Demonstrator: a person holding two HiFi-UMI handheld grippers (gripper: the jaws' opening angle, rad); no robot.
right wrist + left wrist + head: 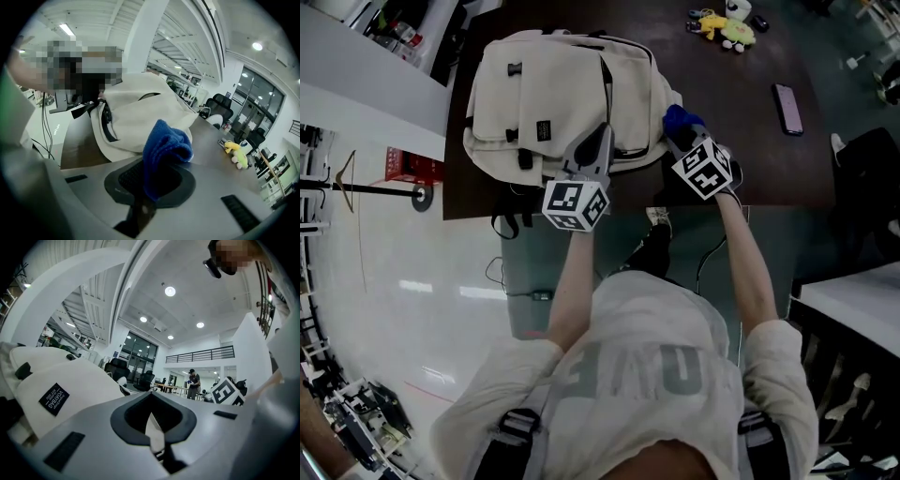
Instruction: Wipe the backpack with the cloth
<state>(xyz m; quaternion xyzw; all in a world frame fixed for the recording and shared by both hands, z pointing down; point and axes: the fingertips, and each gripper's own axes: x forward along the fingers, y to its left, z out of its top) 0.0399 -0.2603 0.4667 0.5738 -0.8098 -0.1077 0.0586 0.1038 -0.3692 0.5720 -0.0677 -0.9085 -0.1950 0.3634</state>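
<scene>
R gripper (682, 133) pinches the cloth (166, 145) by the tabletop's (750, 150) near edge. Backpack (539, 94) lies just left of it. L gripper (598, 145) jaws are pressed together on backpack fabric.

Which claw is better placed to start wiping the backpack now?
Right. The right claw is shut on the cloth, beside the backpack. The left claw is shut on a pale fold of the backpack and has no cloth.
</scene>
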